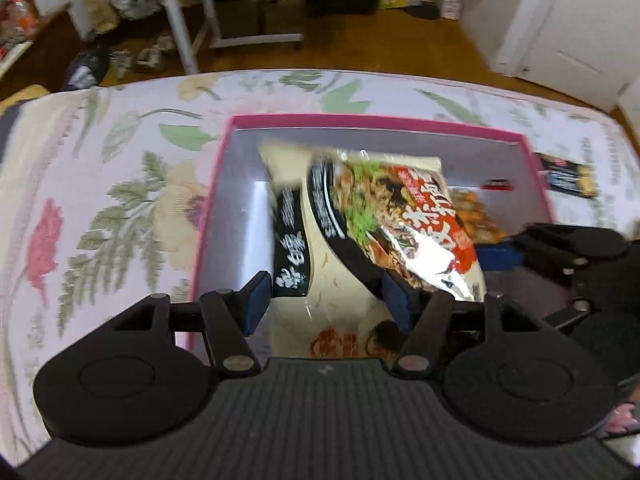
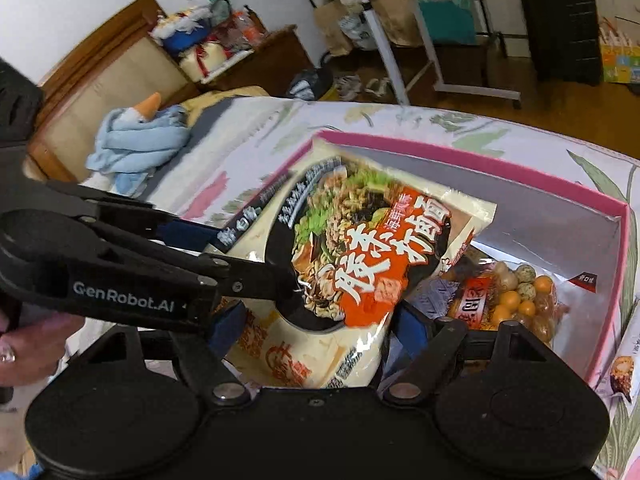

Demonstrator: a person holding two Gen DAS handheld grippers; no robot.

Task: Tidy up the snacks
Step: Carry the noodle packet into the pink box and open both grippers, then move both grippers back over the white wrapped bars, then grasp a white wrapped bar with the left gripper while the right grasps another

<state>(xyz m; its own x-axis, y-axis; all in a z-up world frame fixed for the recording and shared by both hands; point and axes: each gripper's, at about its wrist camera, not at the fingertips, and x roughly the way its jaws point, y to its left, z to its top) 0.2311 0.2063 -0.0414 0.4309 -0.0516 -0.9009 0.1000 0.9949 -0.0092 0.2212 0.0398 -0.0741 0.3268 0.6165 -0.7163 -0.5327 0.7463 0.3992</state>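
Noodle pack [image 2: 360, 264] held over the pink box [image 1: 224, 184] on the floral cloth [image 1: 100, 184]. You have both grippers on the same pack. Your left gripper [image 1: 326, 296] straddles its near end; in the right wrist view its fingers [image 2: 256, 268] lie across the pack's left edge and appear clamped on it, the jaws roughly half spread. Your right gripper [image 2: 316, 332] brackets the pack's lower end with its blue pads [image 2: 412, 332] set wide; whether they press the film or merely flank it cannot be told from either view.

The pack hangs tilted, its upper corner at the far left rim of the box, its lower end above a snack bag [image 2: 512, 300] of round orange and speckled pieces already lying inside. A dark packet [image 1: 568, 178] rests on the cloth just outside the box's right wall.

Risks from this position, as judgements:
- The pack is slick, crinkled film. If you release one side before the other, it is likely to swing and slide out of the remaining pads.
- The upper corner may catch on the rim, leaving the pack propped against the wall rather than lying flat.
- Lowered as it is, it would land on the snack bag and sit crooked, and could crush the pieces if pressed.
- The two grippers sit near each other; bringing them closer risks a knock between them.
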